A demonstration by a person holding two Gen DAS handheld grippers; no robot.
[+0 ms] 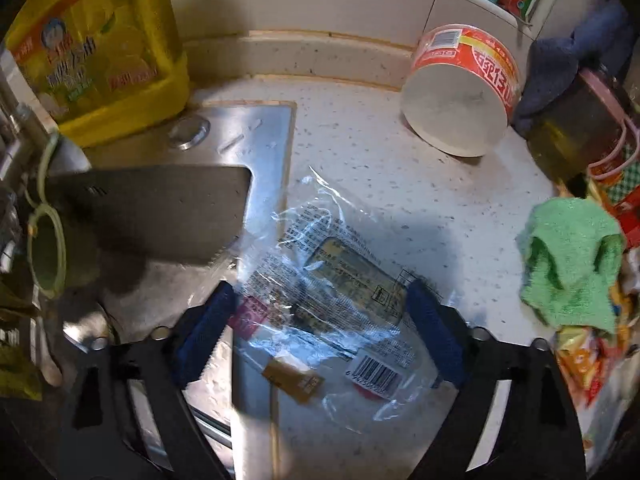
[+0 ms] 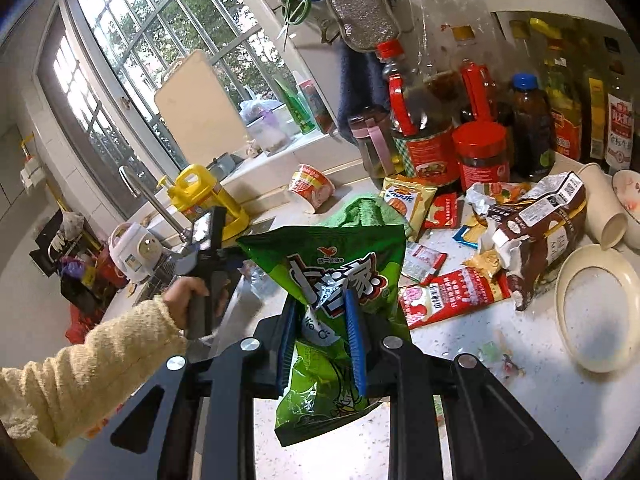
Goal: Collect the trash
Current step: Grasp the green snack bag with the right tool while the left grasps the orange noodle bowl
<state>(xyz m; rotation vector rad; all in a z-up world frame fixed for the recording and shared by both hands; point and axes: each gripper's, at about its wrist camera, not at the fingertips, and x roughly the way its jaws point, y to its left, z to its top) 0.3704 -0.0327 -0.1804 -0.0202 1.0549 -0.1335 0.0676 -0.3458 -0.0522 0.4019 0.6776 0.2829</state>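
My left gripper (image 1: 324,304) is open, its blue pads on either side of a clear plastic wrapper (image 1: 332,280) with printed text and a barcode. The wrapper lies flat on the speckled counter, partly over the steel sink rim (image 1: 256,152). My right gripper (image 2: 322,304) is shut on a green snack bag (image 2: 332,276) and holds it above the counter. Several more wrappers (image 2: 452,296) and a torn brown bag (image 2: 536,232) lie on the counter to the right. An instant noodle cup (image 1: 460,88) lies on its side at the back; it also shows in the right wrist view (image 2: 310,186).
A yellow detergent jug (image 1: 104,48) stands behind the sink. A green cloth (image 1: 572,260) lies at the right, with a dark jar (image 1: 576,128) behind it. Sauce bottles and jars (image 2: 480,128) crowd the back right. A white plate (image 2: 596,304) and a tipped cup (image 2: 604,208) sit on the right.
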